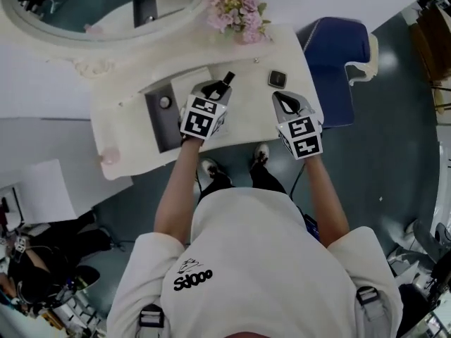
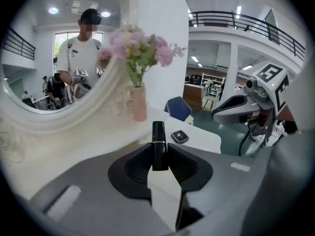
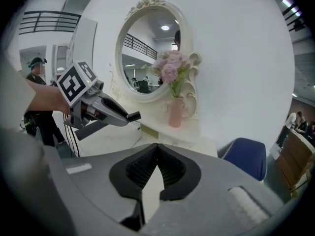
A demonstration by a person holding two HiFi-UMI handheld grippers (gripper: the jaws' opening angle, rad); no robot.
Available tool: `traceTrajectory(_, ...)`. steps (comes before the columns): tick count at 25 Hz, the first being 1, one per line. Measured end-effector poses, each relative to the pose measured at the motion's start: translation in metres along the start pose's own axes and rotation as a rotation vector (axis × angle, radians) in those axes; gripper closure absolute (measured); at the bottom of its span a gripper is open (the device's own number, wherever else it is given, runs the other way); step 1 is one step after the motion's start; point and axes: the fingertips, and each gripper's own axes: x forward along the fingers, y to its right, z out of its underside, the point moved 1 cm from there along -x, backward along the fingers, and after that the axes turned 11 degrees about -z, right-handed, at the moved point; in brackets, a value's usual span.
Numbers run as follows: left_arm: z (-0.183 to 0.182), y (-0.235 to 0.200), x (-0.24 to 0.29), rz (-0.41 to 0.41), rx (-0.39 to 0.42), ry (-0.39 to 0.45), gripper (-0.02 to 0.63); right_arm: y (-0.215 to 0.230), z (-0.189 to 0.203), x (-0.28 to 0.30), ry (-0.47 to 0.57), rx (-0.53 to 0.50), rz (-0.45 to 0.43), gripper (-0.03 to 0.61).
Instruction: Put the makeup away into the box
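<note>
A black lipstick tube (image 2: 158, 131) with a thin gold band stands upright between the jaws of my left gripper (image 2: 159, 149), which is shut on it above the white vanity top (image 1: 246, 122). In the head view the left gripper (image 1: 217, 87) holds the lipstick (image 1: 227, 78) near the table's middle. A small dark square compact (image 1: 277, 78) lies on the table to the right; it also shows as the compact (image 2: 179, 136) in the left gripper view. My right gripper (image 1: 281, 98) hovers just in front of it, and in its own view the right gripper (image 3: 157, 145) is shut and empty.
A grey open compartment (image 1: 156, 122) set in the table's left part holds a small round item (image 1: 165, 102). A pink vase of flowers (image 1: 236, 9) and an oval mirror (image 1: 77, 5) stand at the back. A blue chair (image 1: 338, 51) is to the right.
</note>
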Motion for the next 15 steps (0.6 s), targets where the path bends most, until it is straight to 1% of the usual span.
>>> traceTrajectory(4,0.036,-0.065,-0.044,-0.107,-0.081,-0.018,0.497,-0.044,-0.03,0.04,0.003,-0.066,-0.079,0.577)
traceTrajectory(8,0.082,-0.114,-0.078,-0.209,-0.147,-0.067,0.497,-0.083,-0.05,0.072,0.002,-0.097,-0.145,0.576)
traceTrajectory(10,0.102,-0.129,-0.088,-0.225,-0.172,-0.089,0.497,-0.101,-0.056,0.084,-0.004,-0.109,-0.165,0.577)
traceTrajectory(12,0.121,-0.138,-0.092,-0.22,-0.182,-0.118,0.495,-0.115,-0.06,0.092,-0.009,-0.117,-0.179,0.577)
traceTrajectory(15,0.154,-0.146,-0.087,-0.206,-0.161,-0.199,0.495,-0.131,-0.06,0.1,-0.018,-0.12,-0.183,0.577)
